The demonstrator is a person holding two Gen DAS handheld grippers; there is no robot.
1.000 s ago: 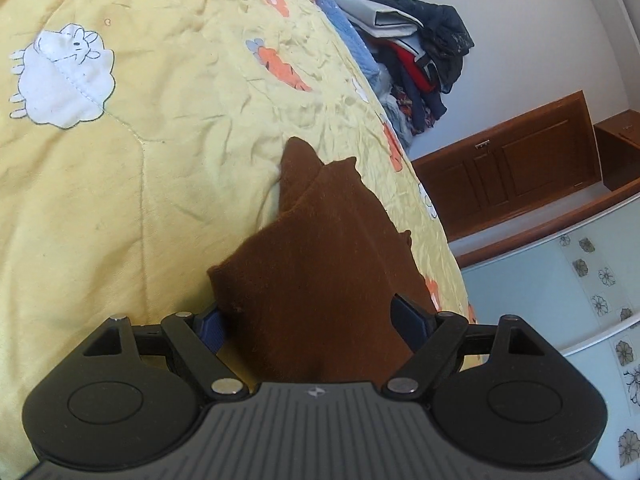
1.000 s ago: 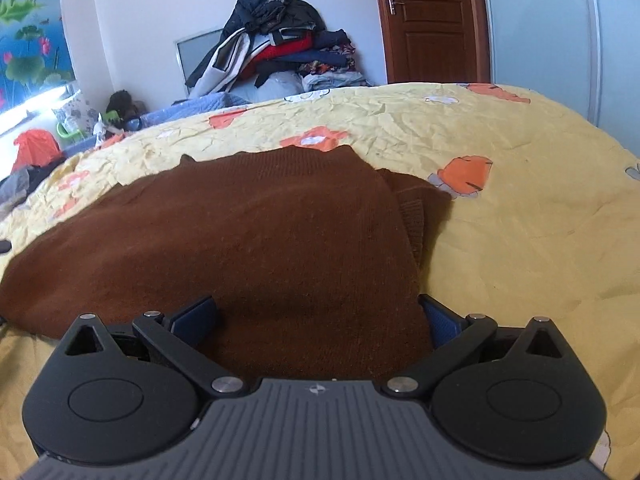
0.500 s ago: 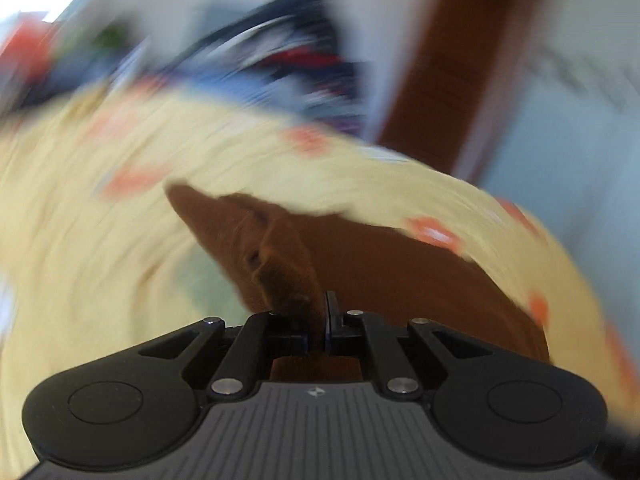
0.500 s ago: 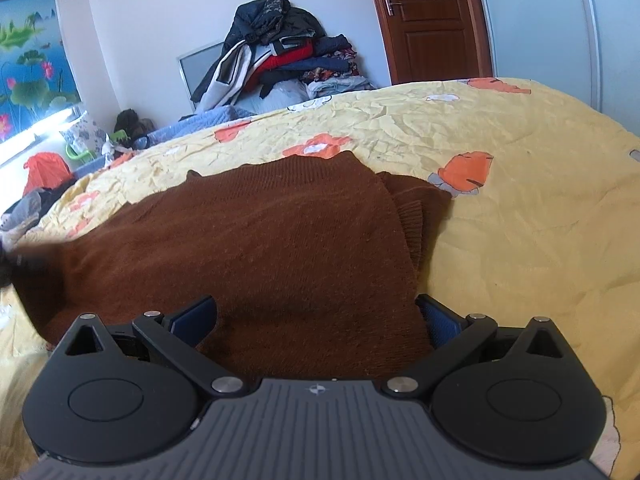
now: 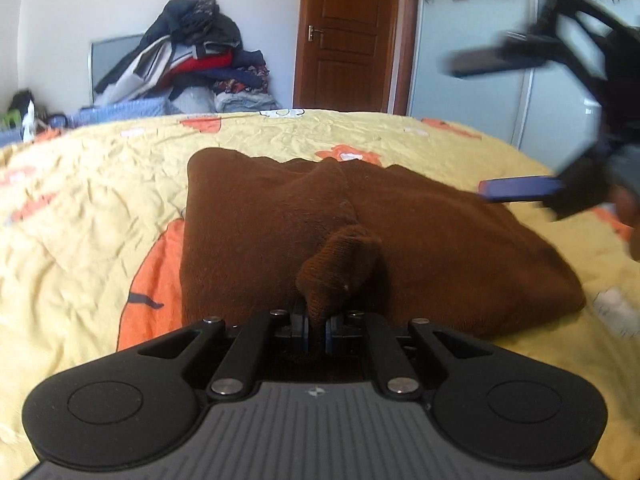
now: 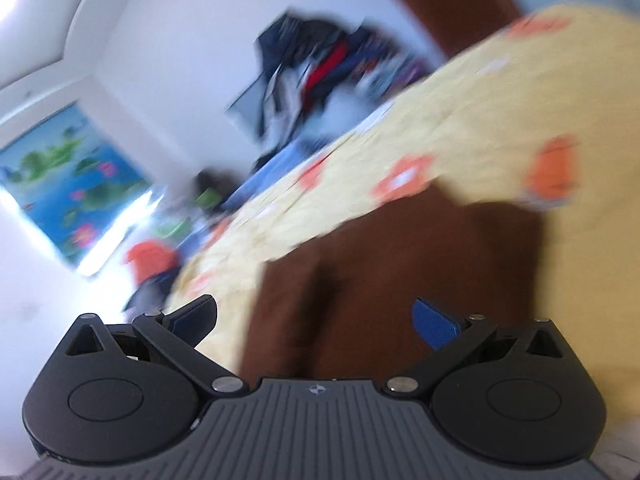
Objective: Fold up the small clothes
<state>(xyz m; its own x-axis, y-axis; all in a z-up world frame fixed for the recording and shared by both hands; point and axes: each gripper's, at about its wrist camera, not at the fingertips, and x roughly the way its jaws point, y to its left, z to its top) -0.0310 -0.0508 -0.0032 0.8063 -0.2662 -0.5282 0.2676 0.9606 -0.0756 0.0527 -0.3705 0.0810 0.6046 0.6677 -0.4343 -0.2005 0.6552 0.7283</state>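
Far left in the left wrist view: one yellow bedspread [image 5: 100, 208] with orange and white cartoon patches, wrinkled. Behind it against the wall, one tall heap of clothes [image 5: 188, 68]. To the right of the heap, one brown wooden door [image 5: 344, 36].

At centre, one brown knit sweater [image 5: 440, 248] lying on the bedspread, partly folded over itself. Left gripper [image 5: 316, 326] pinched tight on a bunched fold of the sweater – its two blue pads almost meeting around the knit.

At right, above the sweater's far edge and clear of it, the right gripper [image 5: 524, 128] – blurred, its two fingers spread wide, nothing between them. In its own tilted, blurred view, right gripper [image 6: 316, 316] with both blue pads far apart above the sweater [image 6: 400, 280].
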